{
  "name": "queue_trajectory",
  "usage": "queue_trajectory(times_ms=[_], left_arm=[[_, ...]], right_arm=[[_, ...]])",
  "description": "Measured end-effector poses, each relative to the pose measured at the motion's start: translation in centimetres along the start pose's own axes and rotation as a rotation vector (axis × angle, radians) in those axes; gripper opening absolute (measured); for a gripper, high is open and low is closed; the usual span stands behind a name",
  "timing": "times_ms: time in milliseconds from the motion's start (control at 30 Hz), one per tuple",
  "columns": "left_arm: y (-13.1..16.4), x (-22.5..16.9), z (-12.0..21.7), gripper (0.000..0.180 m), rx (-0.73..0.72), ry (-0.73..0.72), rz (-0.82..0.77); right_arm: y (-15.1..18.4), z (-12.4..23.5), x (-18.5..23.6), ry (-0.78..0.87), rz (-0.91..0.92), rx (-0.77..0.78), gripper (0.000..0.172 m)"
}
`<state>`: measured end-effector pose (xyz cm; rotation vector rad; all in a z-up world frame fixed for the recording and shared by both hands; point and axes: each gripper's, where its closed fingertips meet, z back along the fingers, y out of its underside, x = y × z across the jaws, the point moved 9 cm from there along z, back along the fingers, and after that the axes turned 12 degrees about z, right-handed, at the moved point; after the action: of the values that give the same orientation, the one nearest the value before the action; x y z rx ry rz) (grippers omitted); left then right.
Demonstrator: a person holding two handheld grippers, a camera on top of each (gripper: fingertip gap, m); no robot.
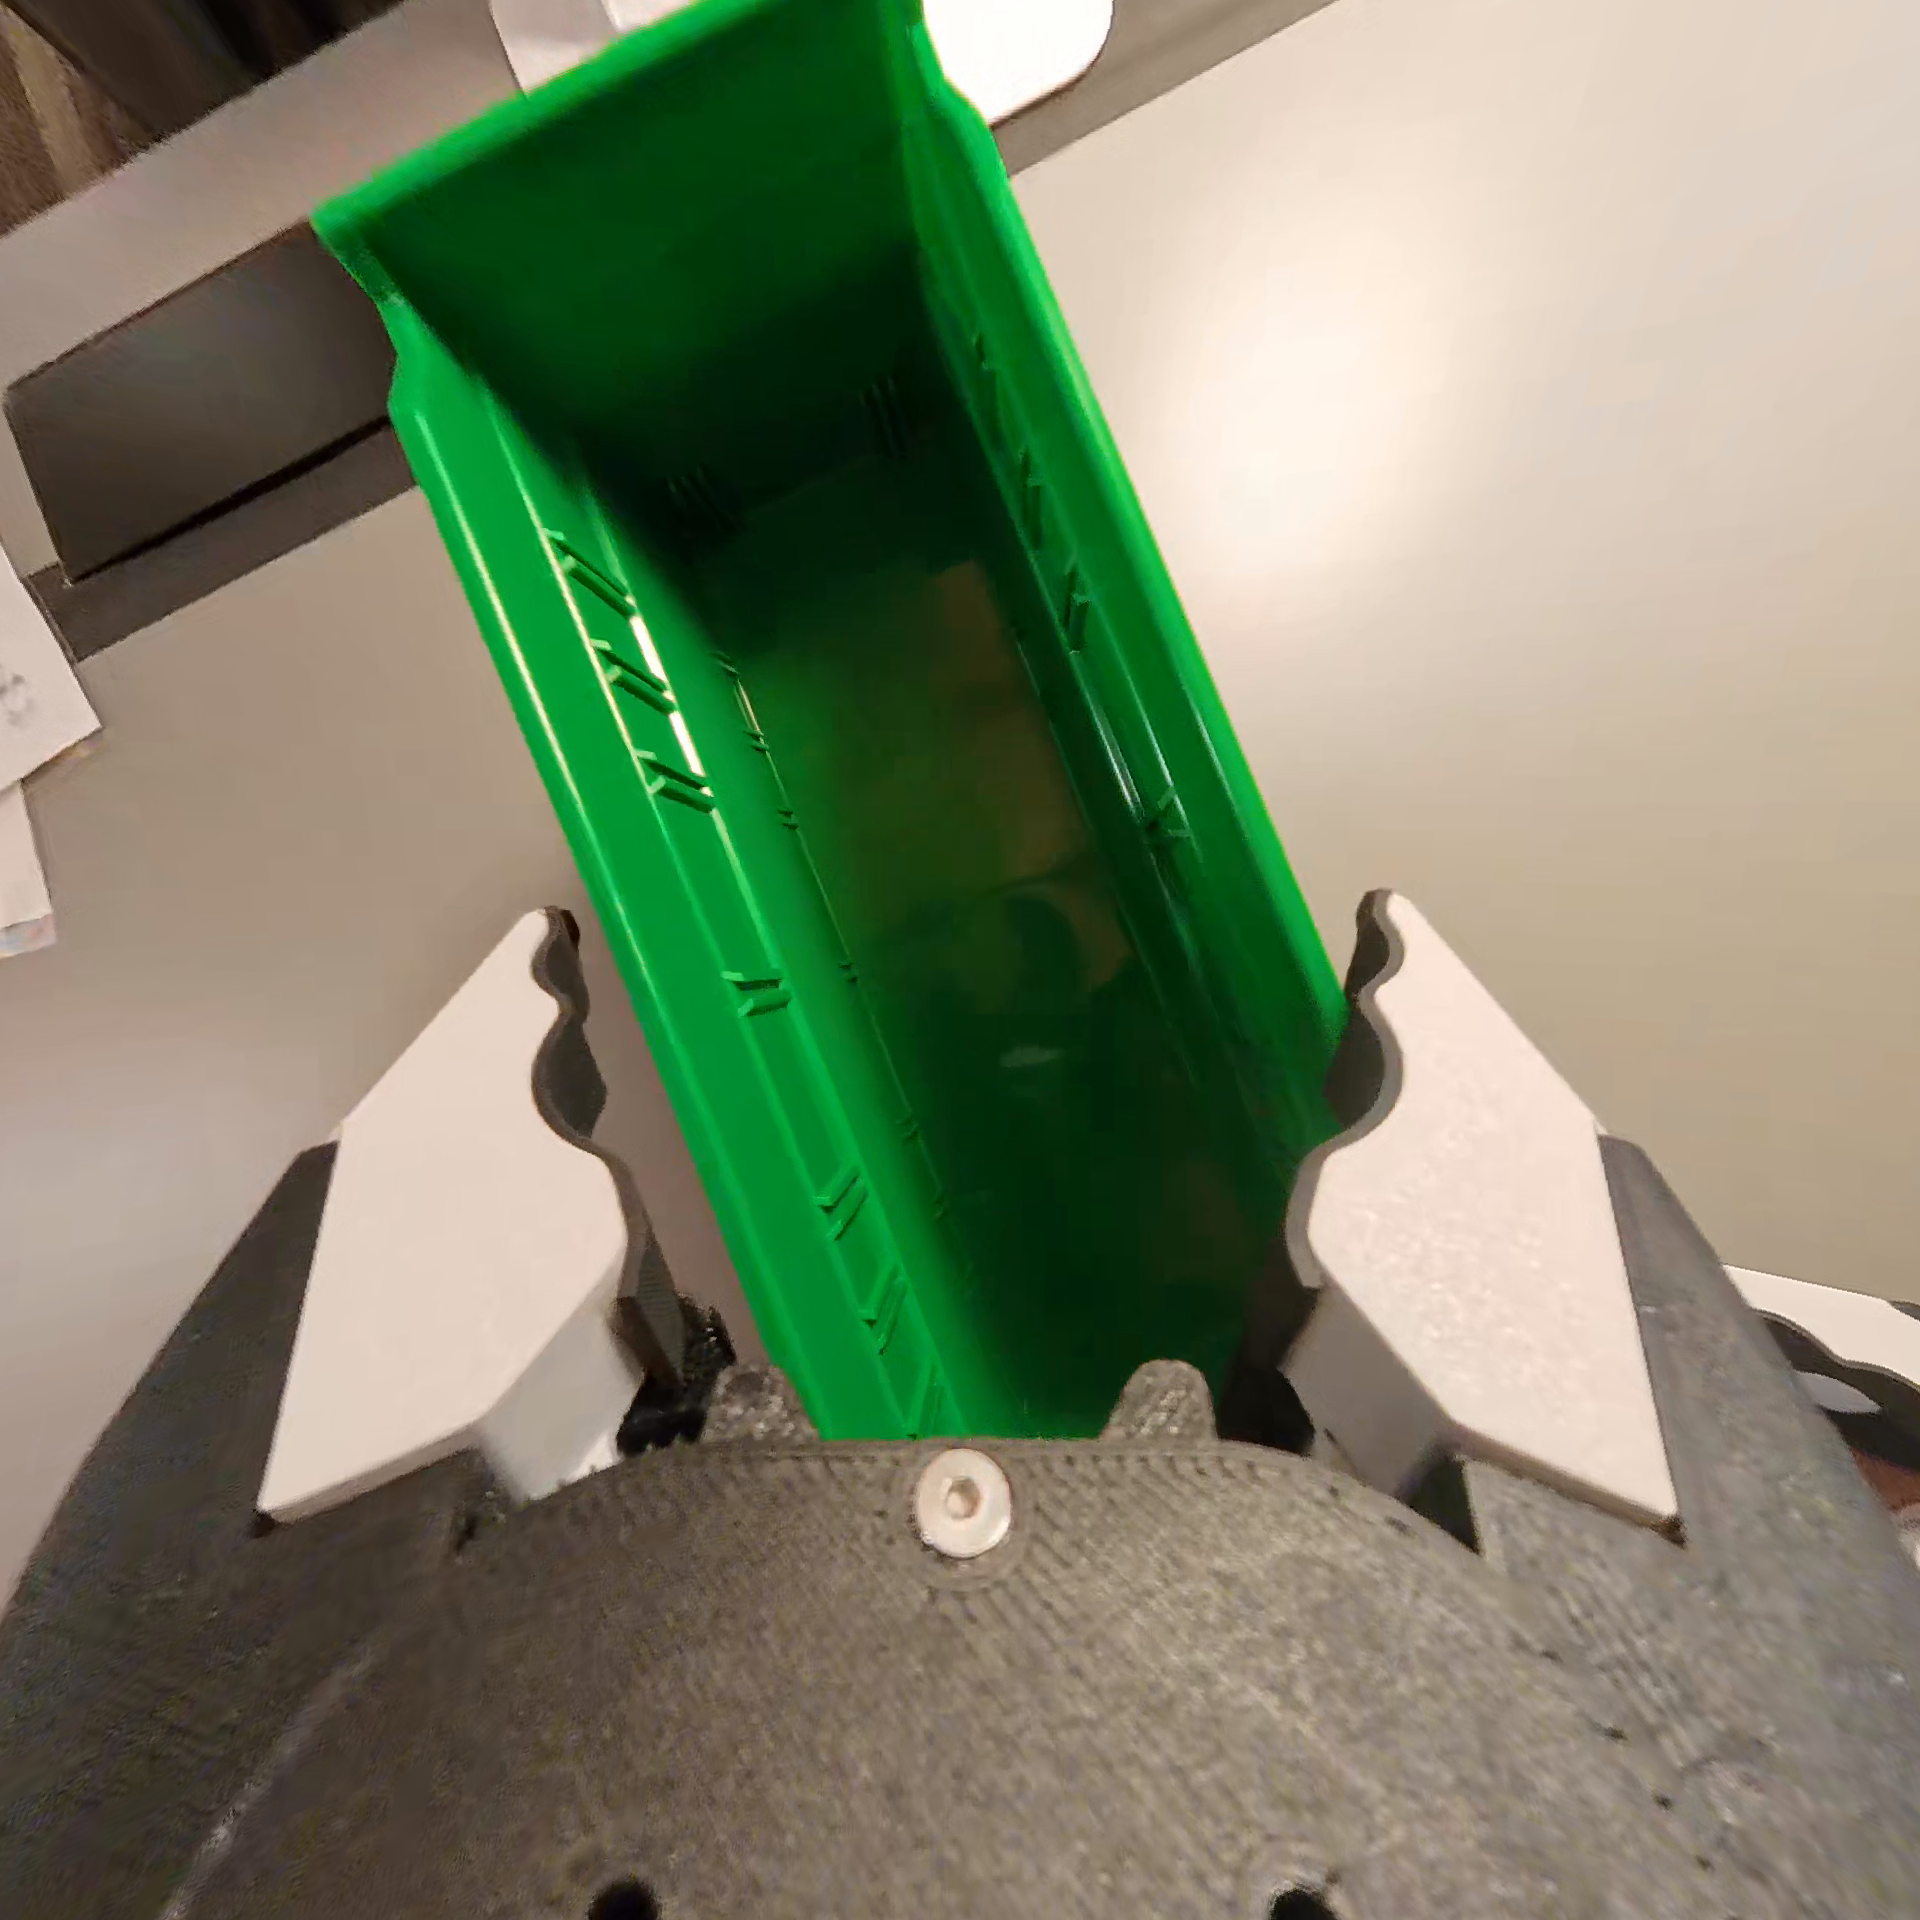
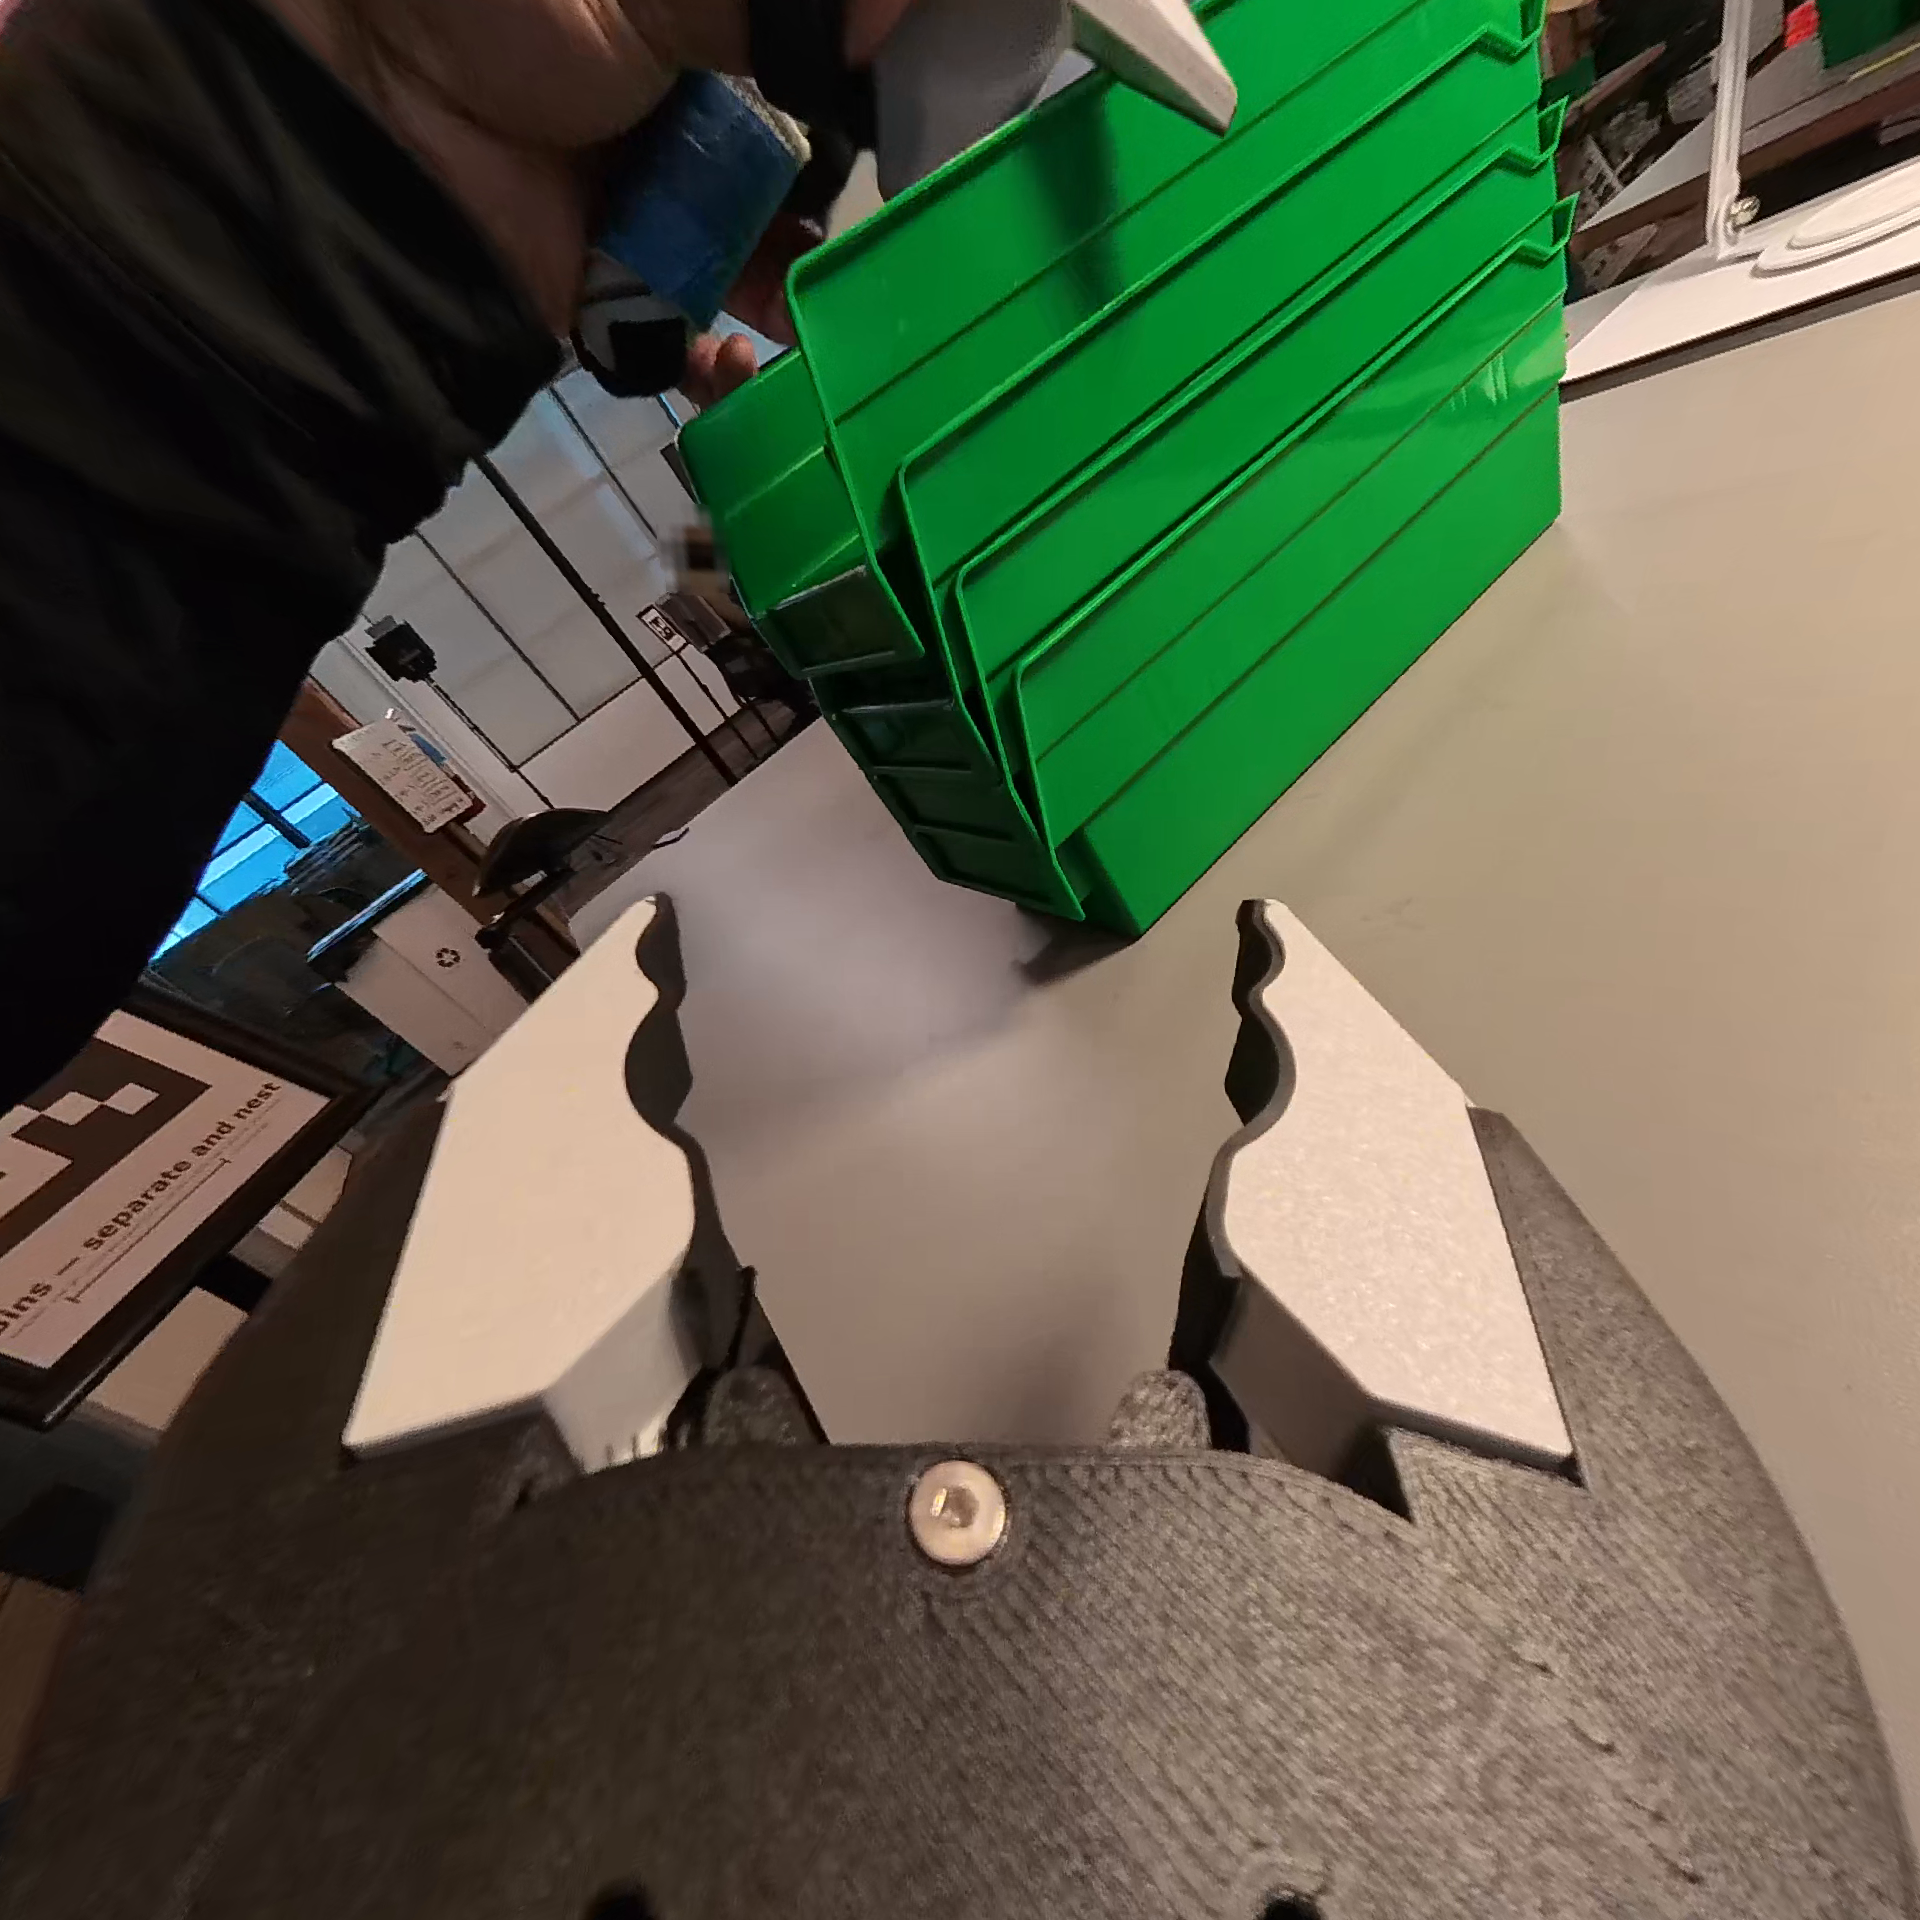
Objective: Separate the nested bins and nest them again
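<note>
Fingers of left gripper point(image 1: 961, 997) apart astride top bin point(image 1: 831, 727), left pad clear; right gripper point(image 2: 951, 997) apart, empty. Close squarely, brace stack point(image 2: 1247, 540) on worktop point(image 2: 1558, 935).

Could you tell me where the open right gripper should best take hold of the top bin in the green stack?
Probably its raised long side rim, approached from above: the top bin sits proud of the nested stack, leaving that thin edge exposed.
</note>
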<state>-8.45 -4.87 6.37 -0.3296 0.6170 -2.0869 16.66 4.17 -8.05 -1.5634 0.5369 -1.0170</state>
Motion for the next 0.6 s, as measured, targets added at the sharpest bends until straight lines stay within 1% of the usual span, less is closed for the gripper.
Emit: queue_trajectory(times_ms=[33, 167, 267, 400, 600], left_arm=[[0.1, -0.1, -0.2, 0.141, 0.014, 0.006, 0.001], [0.3, -0.2, -0.5, 0.135, 0.04, 0.0, -0.012], [0.2, -0.2, -0.2, 0.126, 0.048, -0.009, -0.026], [0.1, 0.0, 0.0, 0.117, 0.037, 0.002, -0.023], [-0.3, 0.1, 1.2, 0.111, -0.009, 0.017, -0.022]], right_arm=[[0.0, 0.0, 0.0, -0.003, 0.0, -0.002, 0.107], [0.0, 0.0, 0.0, -0.003, -0.001, -0.002, 0.106], [0.0, 0.0, 0.0, 0.0, 0.002, 0.002, 0.105], [0.0, 0.0, 0.0, -0.001, 0.001, 0.002, 0.105], [0.0, 0.0, 0.0, -0.004, 0.0, 0.001, 0.105]])
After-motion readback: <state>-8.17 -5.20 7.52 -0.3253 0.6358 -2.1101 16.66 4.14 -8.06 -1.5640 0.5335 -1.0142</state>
